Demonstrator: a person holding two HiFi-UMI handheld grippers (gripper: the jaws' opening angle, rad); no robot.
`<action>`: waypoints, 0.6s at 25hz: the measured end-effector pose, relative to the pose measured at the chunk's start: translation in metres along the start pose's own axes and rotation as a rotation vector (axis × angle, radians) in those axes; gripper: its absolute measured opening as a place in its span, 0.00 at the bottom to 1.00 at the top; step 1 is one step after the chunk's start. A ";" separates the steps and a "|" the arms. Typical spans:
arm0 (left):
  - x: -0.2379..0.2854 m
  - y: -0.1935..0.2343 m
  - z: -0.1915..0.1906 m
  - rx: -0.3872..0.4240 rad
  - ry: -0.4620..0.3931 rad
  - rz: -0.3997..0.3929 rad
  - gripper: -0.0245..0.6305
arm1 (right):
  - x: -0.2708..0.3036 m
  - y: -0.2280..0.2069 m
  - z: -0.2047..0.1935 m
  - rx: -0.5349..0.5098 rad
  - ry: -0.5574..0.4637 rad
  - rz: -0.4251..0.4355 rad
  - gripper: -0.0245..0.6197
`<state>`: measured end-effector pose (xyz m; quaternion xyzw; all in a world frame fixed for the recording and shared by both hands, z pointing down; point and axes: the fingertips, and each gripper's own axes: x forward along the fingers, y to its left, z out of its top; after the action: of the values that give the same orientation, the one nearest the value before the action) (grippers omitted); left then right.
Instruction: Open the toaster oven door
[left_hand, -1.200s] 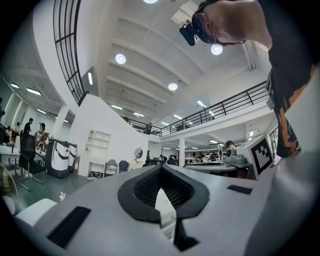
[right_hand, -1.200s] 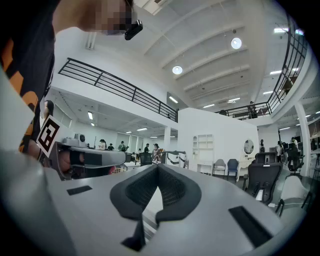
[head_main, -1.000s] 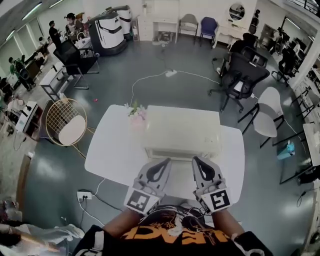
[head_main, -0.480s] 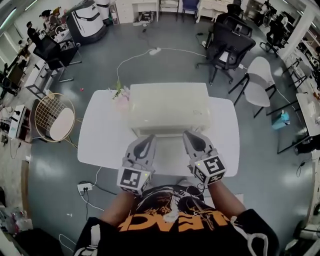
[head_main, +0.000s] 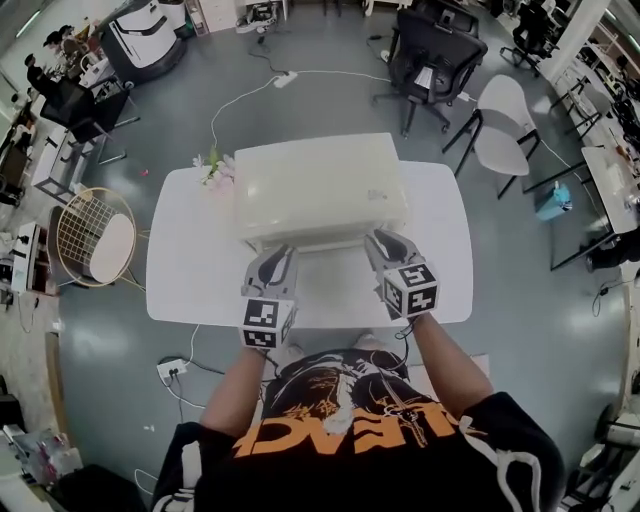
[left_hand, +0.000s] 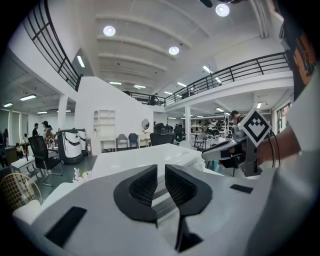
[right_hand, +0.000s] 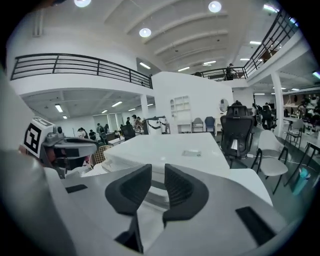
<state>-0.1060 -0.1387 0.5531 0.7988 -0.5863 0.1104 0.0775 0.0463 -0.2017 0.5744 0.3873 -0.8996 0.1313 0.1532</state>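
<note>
Since the earlier frame: both grippers have dropped and closed in from the near half of the table to the oven's front edge. Right jaws have just been opening; nothing between them that I can make out.

- Toaster oven (head_main: 320, 185): cream box, mid-table toward the far side, front facing me. From the head view I only get its top and front lip. Both gripper views show the ridged front beyond the jaws, no gap at the door, so I judge it closed.
- Progress: approach made, nothing gripped, the pull itself all left to do. Handle not clearly told apart from the front trim.
- Contents: oven is the one container here; door shut, inside hidden, can't say what it holds.
- Left gripper (head_main: 277, 256): tips at the front lip, left of centre. Jaws slightly apart, pads on nothing.
- Right gripper (head_main: 380, 240): tips at the front lip, right of centre. Jaws parted, empty; whether they touch the oven I can't tell.
- Table (head_main: 190, 270): white, bare near half.
- Flowers (head_main: 212, 170): just beside the oven's far-left corner, well apart from both grippers
</note>
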 end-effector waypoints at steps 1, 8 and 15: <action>0.003 0.000 -0.005 0.004 0.016 -0.002 0.14 | 0.004 -0.007 -0.006 0.017 0.018 -0.013 0.18; 0.011 -0.007 -0.025 0.020 0.083 -0.016 0.15 | 0.027 -0.039 -0.041 0.202 0.148 -0.068 0.18; 0.010 -0.007 -0.026 0.047 0.116 -0.011 0.15 | 0.036 -0.039 -0.047 0.270 0.241 -0.048 0.17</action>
<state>-0.0991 -0.1393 0.5813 0.7959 -0.5736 0.1700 0.0931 0.0596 -0.2344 0.6356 0.4074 -0.8393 0.2925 0.2097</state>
